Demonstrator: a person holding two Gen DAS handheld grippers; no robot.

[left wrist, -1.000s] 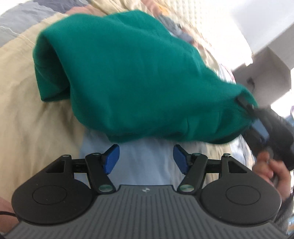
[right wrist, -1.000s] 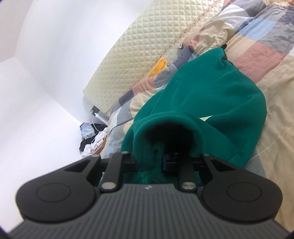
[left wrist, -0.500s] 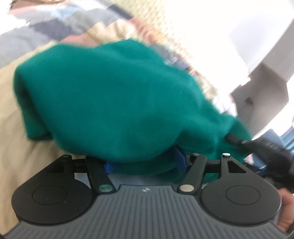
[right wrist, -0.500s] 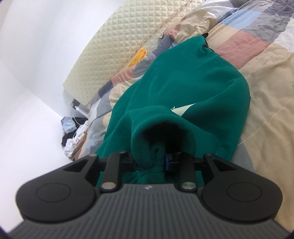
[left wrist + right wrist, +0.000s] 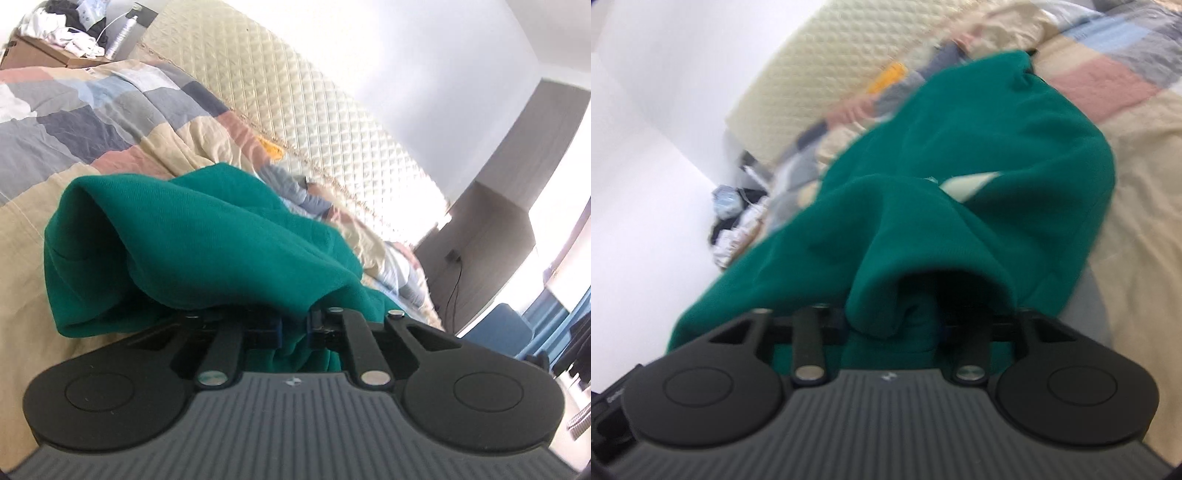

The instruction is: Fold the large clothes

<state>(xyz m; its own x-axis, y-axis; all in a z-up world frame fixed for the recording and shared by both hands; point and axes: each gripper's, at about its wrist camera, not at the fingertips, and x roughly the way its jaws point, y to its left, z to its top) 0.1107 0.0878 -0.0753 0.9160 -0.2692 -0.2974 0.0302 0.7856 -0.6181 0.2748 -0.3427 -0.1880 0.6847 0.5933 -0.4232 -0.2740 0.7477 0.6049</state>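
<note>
green sweatshirt (image 5: 207, 236), pale unreadable label (image 5: 967, 182)

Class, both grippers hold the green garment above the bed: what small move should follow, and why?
Probably draw the two grippers apart to pull the cloth taut. The left gripper and right gripper are each shut on bunched folds of the green garment, which sags in a heap over the patchwork bedcover.

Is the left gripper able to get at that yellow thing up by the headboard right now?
Probably not: the left gripper is shut on the green garment, which lies bunched between it and the yellow thing.
</note>
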